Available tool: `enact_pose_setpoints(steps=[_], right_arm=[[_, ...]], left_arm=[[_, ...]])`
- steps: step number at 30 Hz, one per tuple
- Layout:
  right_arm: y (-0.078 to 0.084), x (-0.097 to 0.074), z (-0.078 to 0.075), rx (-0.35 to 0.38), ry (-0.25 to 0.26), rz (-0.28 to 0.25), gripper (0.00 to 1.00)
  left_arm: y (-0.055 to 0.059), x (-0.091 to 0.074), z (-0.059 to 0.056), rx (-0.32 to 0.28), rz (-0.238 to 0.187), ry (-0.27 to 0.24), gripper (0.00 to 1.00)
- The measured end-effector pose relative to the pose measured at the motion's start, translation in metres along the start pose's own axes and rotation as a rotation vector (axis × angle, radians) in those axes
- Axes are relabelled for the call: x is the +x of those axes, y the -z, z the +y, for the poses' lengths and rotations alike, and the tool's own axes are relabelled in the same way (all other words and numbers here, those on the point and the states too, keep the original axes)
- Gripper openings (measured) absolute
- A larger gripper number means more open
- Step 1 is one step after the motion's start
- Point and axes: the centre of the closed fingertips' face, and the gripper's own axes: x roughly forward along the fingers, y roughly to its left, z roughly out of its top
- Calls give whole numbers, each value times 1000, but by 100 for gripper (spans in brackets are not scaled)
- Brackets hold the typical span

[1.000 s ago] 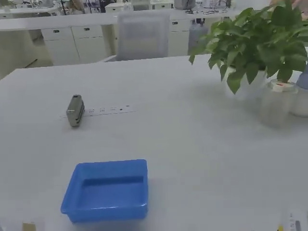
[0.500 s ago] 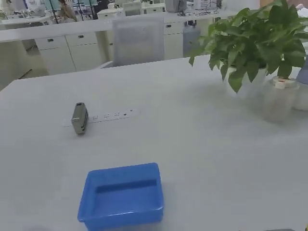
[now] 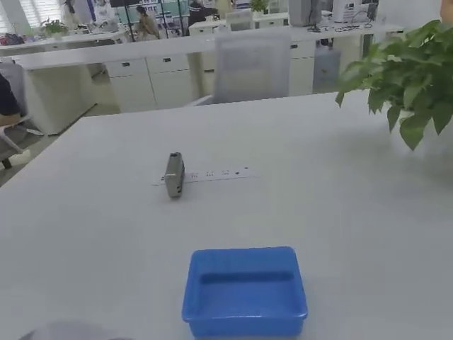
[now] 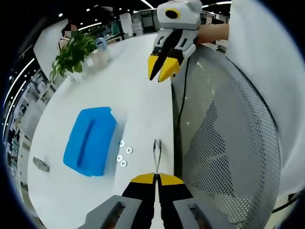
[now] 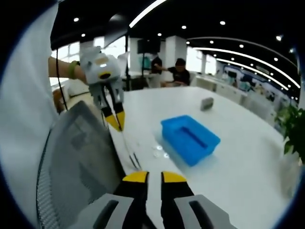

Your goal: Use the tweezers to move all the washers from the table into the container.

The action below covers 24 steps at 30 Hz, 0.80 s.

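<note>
The left tongs (image 4: 157,178) are found closed down on the butt of the tweezers (image 4: 157,151). These project toward 12 o'clock in the left gripper view, with their points drawn close together. The right tongs (image 5: 155,177) are seen only a sliver apart, and nothing is held in them. In the left gripper view they are carried high at 12 o'clock, well apart from the work.

Four washers (image 4: 123,153) are noted lying flat on the bench (image 4: 138,95) in a loose cluster. They lie just beside the blue container (image 4: 90,140), at its 3 o'clock in that view. From the tweezers' points they sit at about 10 o'clock, near but not touched. In the head view the container's interior is seen bare, so the transfer is judged not yet begun. A mesh chair back (image 4: 219,143) is recorded close at 3 o'clock of the tweezers.

The washers are judged to be light, stiff, thin and probably slick. Lying flat, they offer no edge to a grip from above. It is advised that one tweezers point be set through the bore and the other outside the rim, so that the ring wall is pinched. A light, steady squeeze is recommended, as a hard pinch is likely to flick so small a part away.
</note>
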Motion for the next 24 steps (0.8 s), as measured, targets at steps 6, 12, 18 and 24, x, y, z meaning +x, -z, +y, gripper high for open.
enact_pose_setpoints(steps=[6,12,18,24], right_arm=[[-4,28,19,-63,-113,37,10],[-4,54,34,-94,-225,59,13],[6,81,42,-144,-297,124,16],[11,97,47,-146,-332,141,12]], left_arm=[[-24,-8,-1,17,-35,8,0],[-45,-4,1,35,-64,24,0],[-58,1,2,42,-92,46,0],[-66,5,0,32,-133,60,0]])
